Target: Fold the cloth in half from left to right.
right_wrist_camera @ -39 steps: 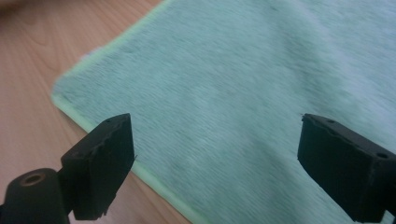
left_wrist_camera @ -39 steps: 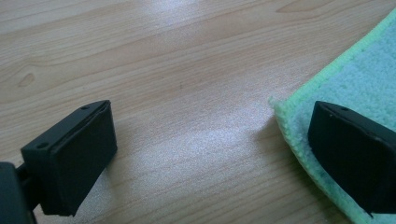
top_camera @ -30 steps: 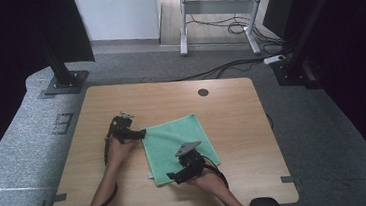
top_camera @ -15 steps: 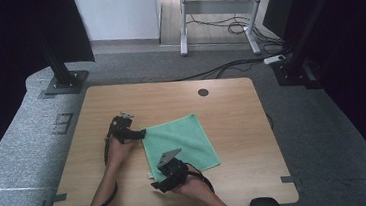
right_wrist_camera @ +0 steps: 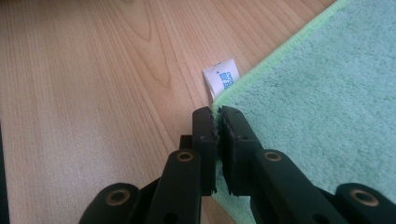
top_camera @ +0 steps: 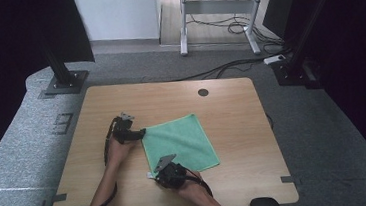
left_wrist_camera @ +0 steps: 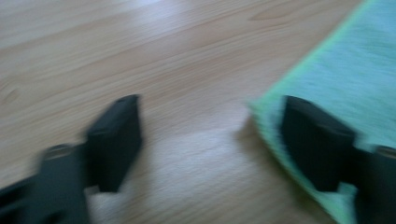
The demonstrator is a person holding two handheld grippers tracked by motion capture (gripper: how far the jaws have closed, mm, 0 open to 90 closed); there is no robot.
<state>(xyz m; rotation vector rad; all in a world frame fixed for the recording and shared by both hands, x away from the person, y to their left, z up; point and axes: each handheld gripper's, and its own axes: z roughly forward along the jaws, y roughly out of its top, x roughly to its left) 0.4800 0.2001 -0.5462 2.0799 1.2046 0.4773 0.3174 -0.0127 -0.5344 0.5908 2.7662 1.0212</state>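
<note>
Two grippers down at a green cloth, spread flat on the wooden table near its middle. Left gripper at the cloth's far left corner, seen from the high view; right gripper at the near left corner.

From the left gripper view: jaws apart, lately closing inward, with bare wood between them. One jaw standing on the table to the left, the other resting over the cloth's pale green hem on the right. Not yet pinching anything; picture blurred, so fine contact at the hem hard to judge.

From the right gripper view: jaws brought together just now, almost meeting, clamped on the very edge of the cloth at its corner. Thin strip of hem caught between the pads. Small white label with blue print sticking out from the hem just beyond the jaw tips, lying on the wood.

Both forearms entering from the bottom of the high view, a cable trailing from each gripper. Round hole in the tabletop beyond the cloth, well apart from it.
</note>
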